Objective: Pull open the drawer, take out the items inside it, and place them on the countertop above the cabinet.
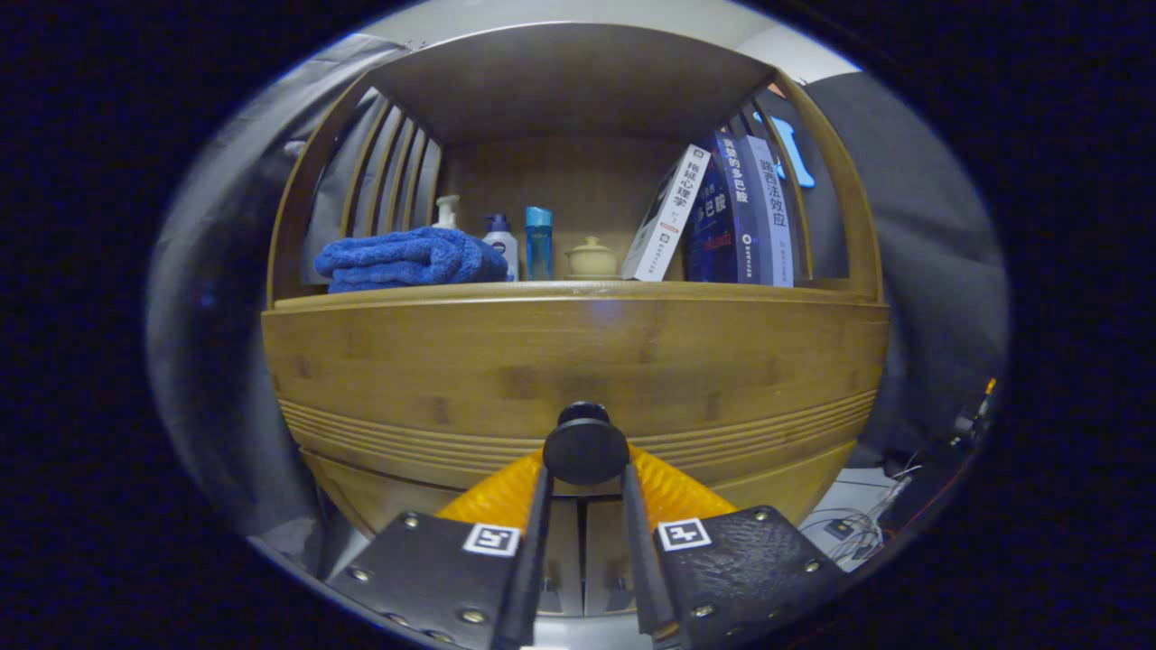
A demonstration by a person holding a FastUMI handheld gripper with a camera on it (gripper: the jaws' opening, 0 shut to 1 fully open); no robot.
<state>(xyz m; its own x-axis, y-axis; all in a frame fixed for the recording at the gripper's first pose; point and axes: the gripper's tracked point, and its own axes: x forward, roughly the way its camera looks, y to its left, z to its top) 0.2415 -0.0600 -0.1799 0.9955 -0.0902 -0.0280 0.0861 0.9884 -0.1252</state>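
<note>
A bamboo cabinet fills the space ahead of me. Its wide drawer front point(452, 361) has grooved lines along the lower edge and a round dark knob point(585, 449) at the middle. My gripper point(585, 477) is right at that knob. The two fingers point(540, 506) run up on either side of it, and their tips disappear behind the knob's disc, pressing in on it from left and right. The drawer front looks flush with the cabinet, and nothing of its inside shows. The countertop point(722, 291) lies just above the drawer front.
On the countertop, under a shelf roof, lie a folded blue towel point(406, 260), a pump bottle point(446, 211), two more bottles point(538, 242), a small lidded pot point(591, 259) and several leaning books point(722, 217). Cables point(867, 519) lie on the floor at the lower right.
</note>
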